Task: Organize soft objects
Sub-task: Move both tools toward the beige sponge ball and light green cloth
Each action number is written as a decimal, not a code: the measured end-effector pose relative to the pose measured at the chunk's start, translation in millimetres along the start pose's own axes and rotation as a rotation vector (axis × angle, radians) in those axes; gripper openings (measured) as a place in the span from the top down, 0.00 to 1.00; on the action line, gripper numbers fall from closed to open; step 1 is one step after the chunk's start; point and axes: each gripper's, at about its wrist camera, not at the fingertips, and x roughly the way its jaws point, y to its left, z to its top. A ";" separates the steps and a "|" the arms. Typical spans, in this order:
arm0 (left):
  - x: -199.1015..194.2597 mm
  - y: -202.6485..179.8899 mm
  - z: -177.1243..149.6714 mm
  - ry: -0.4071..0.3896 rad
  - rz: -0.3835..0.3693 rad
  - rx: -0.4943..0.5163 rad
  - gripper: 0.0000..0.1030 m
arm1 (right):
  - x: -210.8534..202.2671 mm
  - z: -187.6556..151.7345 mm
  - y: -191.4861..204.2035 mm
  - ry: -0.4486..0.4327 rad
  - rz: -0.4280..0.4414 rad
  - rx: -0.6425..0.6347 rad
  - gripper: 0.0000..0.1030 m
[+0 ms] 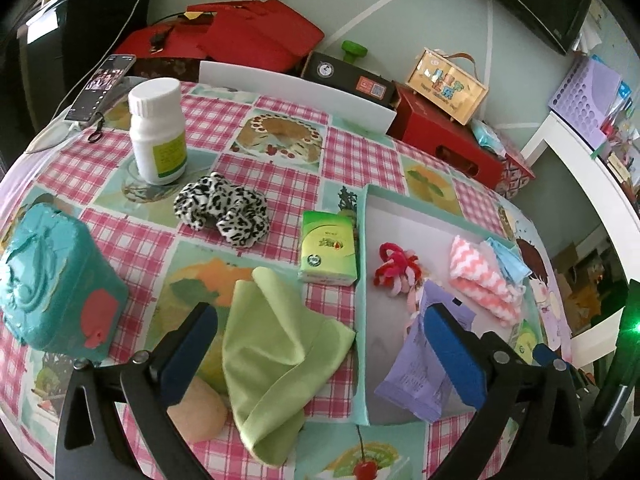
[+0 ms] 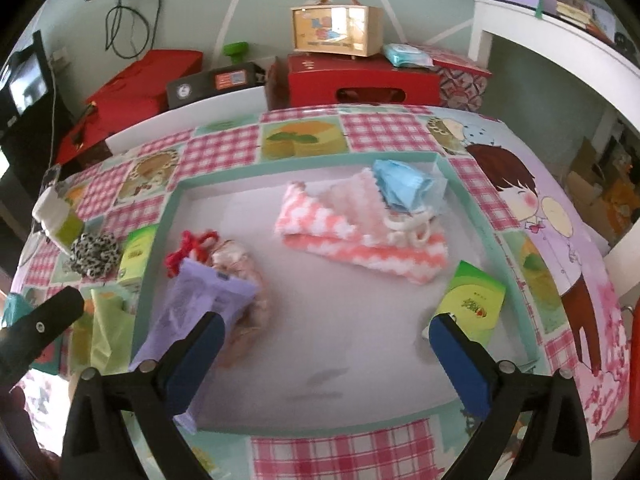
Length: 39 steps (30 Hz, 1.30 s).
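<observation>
Tray (image 2: 168, 216), shallow, mint-rimmed, pale floor; the collecting place for the soft items.

Already in the tray:
- Pink-and-white zigzag cloth (image 2: 360, 236), folded, toward the tray's 1 o'clock.
- Blue face mask (image 2: 400, 188), lying on the far end of that cloth, its white loops trailing.
- Red and pink yarn ties (image 1: 394, 268), at the tray's 9 o'clock.
- Purple soft pack (image 2: 200, 308), at 8 o'clock, lying partly over the ties and reaching the near rim.
- Green tissue pack (image 2: 474, 312), leaning at the rim, 4 o'clock.

Still out on the tabletop (image 1: 352, 152), left of the tray:
- Second green tissue pack (image 1: 328, 246), just beside the tray's left rim.
- Leopard-print scrunchie (image 1: 222, 214), at 10 o'clock from the tray.
- Light green cloth (image 1: 276, 360), crumpled, near the tray's left rim at 8 o'clock.
- Peach-coloured rounded thing (image 1: 198, 412), partly under that cloth; what it is cannot be told.

Not soft, by the look of them: white bottle (image 1: 158, 132), teal tin (image 1: 52, 280).

Left hand-held gripper (image 1: 320, 356): jaws spread wide, nothing held, above the green cloth and the tray's left rim.
Right hand-held gripper (image 2: 326, 360): jaws spread wide, nothing held, above the tray's near half.

Judgement: more than half done; about four pieces left.
</observation>
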 end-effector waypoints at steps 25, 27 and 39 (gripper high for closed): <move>-7.3 79.1 -35.7 0.232 0.055 -0.243 0.01 | -13.9 -21.6 58.8 0.052 0.131 -0.155 0.00; -7.0 82.1 -37.0 0.235 0.074 -0.258 0.01 | -14.6 -23.7 61.4 0.055 0.131 -0.165 0.00; 3.5 97.4 -42.8 0.278 0.152 -0.308 0.16 | -20.3 -34.6 83.1 0.055 0.154 -0.253 0.00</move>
